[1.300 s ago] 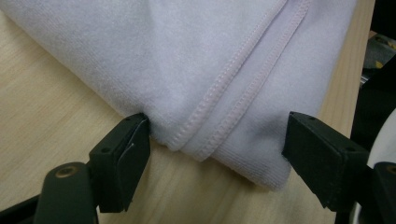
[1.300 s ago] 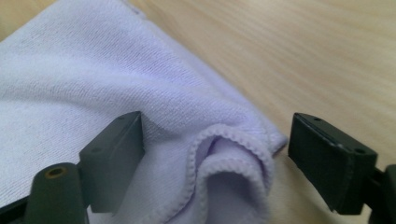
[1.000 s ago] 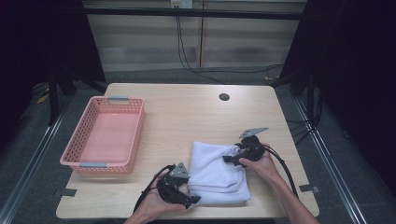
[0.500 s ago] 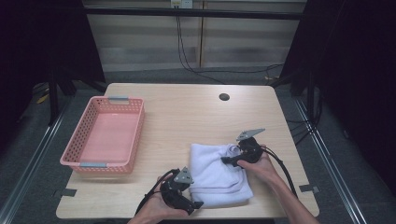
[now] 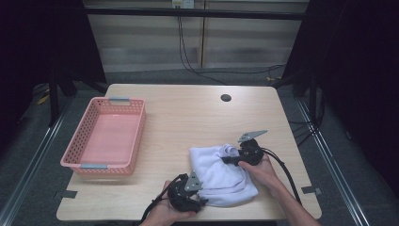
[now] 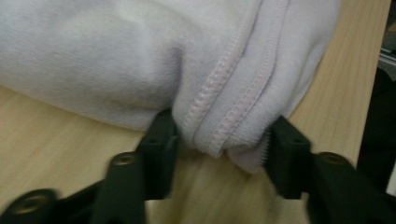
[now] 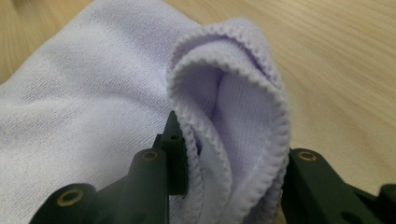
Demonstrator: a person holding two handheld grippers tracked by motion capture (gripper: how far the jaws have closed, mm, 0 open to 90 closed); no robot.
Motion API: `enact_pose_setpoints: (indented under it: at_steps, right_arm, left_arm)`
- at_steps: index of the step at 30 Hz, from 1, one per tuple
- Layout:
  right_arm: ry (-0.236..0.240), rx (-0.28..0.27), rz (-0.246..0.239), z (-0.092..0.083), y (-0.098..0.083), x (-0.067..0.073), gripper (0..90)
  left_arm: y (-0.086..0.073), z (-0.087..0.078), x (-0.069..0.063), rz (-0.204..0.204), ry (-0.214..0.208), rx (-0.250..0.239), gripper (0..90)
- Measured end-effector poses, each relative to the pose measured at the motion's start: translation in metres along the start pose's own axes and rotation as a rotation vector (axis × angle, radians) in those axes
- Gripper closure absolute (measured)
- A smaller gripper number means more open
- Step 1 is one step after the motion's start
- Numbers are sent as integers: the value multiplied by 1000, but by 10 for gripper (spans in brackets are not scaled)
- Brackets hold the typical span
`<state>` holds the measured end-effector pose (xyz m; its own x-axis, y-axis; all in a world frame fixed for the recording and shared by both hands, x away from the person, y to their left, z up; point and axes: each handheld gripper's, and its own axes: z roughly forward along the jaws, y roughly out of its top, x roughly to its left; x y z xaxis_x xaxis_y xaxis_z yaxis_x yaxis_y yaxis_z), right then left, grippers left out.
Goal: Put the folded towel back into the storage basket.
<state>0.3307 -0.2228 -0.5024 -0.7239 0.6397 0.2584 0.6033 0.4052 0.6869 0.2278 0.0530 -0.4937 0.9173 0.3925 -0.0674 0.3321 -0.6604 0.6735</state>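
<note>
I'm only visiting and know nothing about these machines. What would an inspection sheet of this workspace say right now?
Surface: light wooden table, with a dark round hole near its far edge.
Job's things: white towel, bunched at the near right; hemmed corner in each gripper.
Clutter: empty pink basket at the left.
Grippers: left gripper and right gripper, jaws have just been closing, pads against folded towel corners.
Cables: black cable trails from the right gripper; more hang behind the table.
Surroundings: dark curtains, grey floor, metal rails.
</note>
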Motion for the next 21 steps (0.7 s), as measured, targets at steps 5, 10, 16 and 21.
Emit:
enact_pose_setpoints:
  at_steps: [5, 10, 16, 21]
  right_arm:
    - [-18, -3, 30, -2, 2, 2, 658]
    - [-28, -23, 61, -7, 6, 0, 667]
    - [-12, -82, 104, -21, 14, -4, 678]
    - [-12, -102, 113, -25, 21, -6, 680]
  left_arm:
    - [-2, -4, 16, -68, -84, -31, 649]
    - [3, -18, 22, -103, -97, -93, 663]
    - [9, -32, 32, -129, -106, -165, 673]
    - [15, -35, 36, -132, -118, -178, 673]
